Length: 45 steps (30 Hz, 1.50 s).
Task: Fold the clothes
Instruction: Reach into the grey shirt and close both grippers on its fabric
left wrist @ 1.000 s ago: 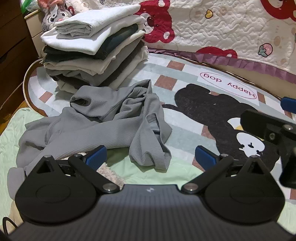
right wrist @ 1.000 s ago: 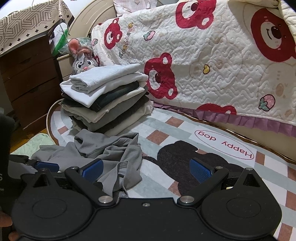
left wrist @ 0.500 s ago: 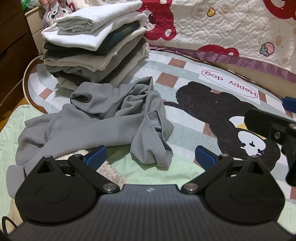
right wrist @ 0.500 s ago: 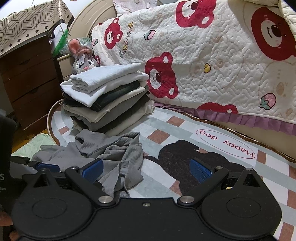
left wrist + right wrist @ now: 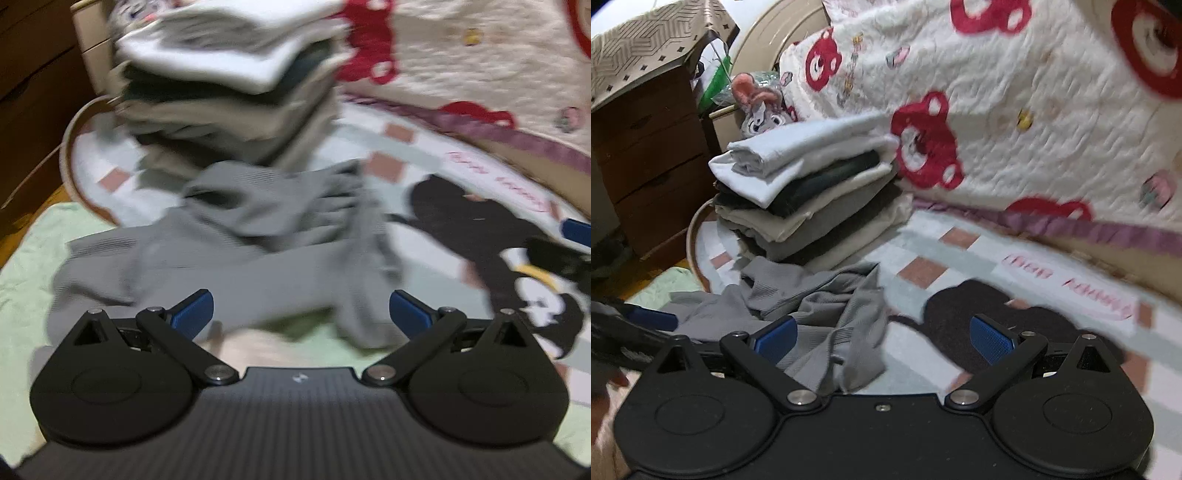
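Risk is sitting behind the crumpled grey shirt (image 5: 258, 251): both hand-held grippers, left (image 5: 300, 314) and right (image 5: 882, 338), are gaping empty, and overreaching could be toppling the folded stack (image 5: 809, 192).

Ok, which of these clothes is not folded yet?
The grey ribbed garment, crumpled on the rug in front of the stack of folded clothes; everything in that stack lies flat and folded.

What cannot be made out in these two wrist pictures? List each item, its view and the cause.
- Lettering on the round rug: both views, motion blur.
- Near edge of the crumpled grey garment: both views, hidden behind the gripper bodies.
- Bottom layers of the folded stack: right wrist view, the garment covers them.
- Stuffed toy: right wrist view, stack hides its body.
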Available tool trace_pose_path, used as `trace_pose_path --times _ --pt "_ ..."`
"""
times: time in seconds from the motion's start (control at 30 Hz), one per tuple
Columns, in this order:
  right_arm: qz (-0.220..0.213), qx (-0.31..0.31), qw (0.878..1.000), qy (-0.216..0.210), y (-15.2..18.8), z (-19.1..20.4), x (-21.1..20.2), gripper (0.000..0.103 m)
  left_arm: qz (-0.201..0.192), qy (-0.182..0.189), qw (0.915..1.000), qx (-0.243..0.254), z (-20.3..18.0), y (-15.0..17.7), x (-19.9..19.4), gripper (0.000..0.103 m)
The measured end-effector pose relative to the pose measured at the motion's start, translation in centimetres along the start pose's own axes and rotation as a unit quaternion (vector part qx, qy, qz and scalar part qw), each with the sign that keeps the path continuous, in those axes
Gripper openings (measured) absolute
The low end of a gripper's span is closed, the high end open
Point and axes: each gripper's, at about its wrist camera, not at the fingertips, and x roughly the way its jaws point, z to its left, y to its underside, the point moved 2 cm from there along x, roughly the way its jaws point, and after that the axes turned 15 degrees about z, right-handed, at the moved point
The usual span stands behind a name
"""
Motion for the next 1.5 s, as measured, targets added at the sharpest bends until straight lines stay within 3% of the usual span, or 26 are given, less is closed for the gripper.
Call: trace_pose_path --times 0.1,0.17,0.27,0.37,0.4,0.5,0.6,0.67,0.73,0.87,1.0,1.13,1.17,1.2,1.23,1.27,1.3,1.33,1.37,1.4,1.43,1.5 --pt "0.012 -0.018 1.0 -0.023 -0.5 0.1 2.3 0.101 0.01 -0.069 0.9975 0.012 3.9 -0.5 1.7 0.103" --pt "0.018 -0.049 0.998 -0.022 -0.7 0.8 3.3 0.101 0.025 -0.082 0.9962 0.018 6.3 -0.6 2.5 0.103" --pt "0.036 -0.098 0.994 -0.027 -0.7 2.1 4.9 0.101 0.022 -0.064 0.9976 0.012 9.6 -0.1 3.0 0.103" --pt "0.064 -0.136 0.988 -0.031 -0.3 3.3 6.8 0.101 0.012 -0.005 0.9999 0.0 12.1 0.9 2.8 0.099" --pt "0.072 -0.151 0.986 -0.028 -0.2 3.7 7.5 0.101 0.01 0.009 0.9999 -0.009 12.9 1.2 2.6 0.094" --pt "0.093 -0.202 0.975 -0.011 0.2 5.0 9.6 0.101 0.014 0.009 0.9994 -0.029 14.8 2.3 2.2 0.074" --pt "0.106 -0.26 0.96 0.001 0.8 6.6 11.2 0.101 0.019 0.008 0.9994 -0.027 16.5 3.8 1.4 0.073" --pt "0.103 -0.299 0.949 -0.006 1.5 7.9 11.8 0.101 0.025 0.017 0.9995 0.0 16.8 5.2 1.0 0.074" --pt "0.096 -0.332 0.938 -0.004 2.2 8.9 12.3 0.101 0.028 0.017 0.9989 0.033 16.6 6.6 1.2 0.082" --pt "0.089 -0.371 0.924 0.024 3.1 10.3 14.0 0.101 0.031 -0.001 0.9969 0.072 16.4 9.2 2.6 0.086" --pt "0.091 -0.374 0.922 0.048 2.5 10.6 16.5 0.101 0.036 -0.005 0.9984 0.043 17.8 9.4 5.3 0.091" --pt "0.099 -0.308 0.944 0.07 0.9 10.0 19.0 0.101 0.03 -0.015 0.9993 0.013 19.1 8.2 6.9 0.09" --pt "0.104 -0.285 0.951 0.063 0.5 9.7 19.7 0.101 0.03 -0.018 0.9994 0.005 19.5 7.8 7.3 0.087" --pt "0.11 -0.262 0.957 0.057 0.1 9.3 20.5 0.101 0.029 -0.021 0.9994 -0.003 19.8 7.5 7.6 0.072" --pt "0.115 -0.238 0.963 0.051 -0.4 9.0 21.3 0.101 0.031 -0.02 0.9993 -0.005 20.0 7.1 8.0 0.046" --pt "0.118 -0.214 0.969 0.045 -0.7 8.6 21.8 0.101 0.036 -0.017 0.9991 -0.015 20.1 6.7 8.3 0.033" --pt "0.118 -0.187 0.974 0.039 -0.9 8.3 22.1 0.097 0.041 -0.013 0.9988 -0.026 20.3 6.3 8.6 0.018" --pt "0.118 -0.161 0.979 0.033 -1.1 8.0 22.4 0.086 0.038 -0.012 0.9986 -0.036 20.3 6.0 8.8 0.017" --pt "0.118 -0.135 0.983 0.028 -1.3 7.6 22.7 0.083 0.034 -0.012 0.9983 -0.047 20.4 5.6 8.9 0.016" --pt "0.118 -0.108 0.987 0.022 -1.4 7.3 23.0 0.065 0.022 -0.012 0.9988 -0.043 19.8 5.0 8.4 0.014" --pt "0.115 -0.086 0.989 0.016 -1.7 7.0 23.0 0.039 0.008 -0.013 0.9992 -0.037 19.3 4.4 7.8 0.013" --pt "0.101 -0.044 0.994 -0.005 -2.3 6.1 22.0 0.022 -0.018 -0.015 0.9994 -0.027 18.1 3.2 6.7 0.012"
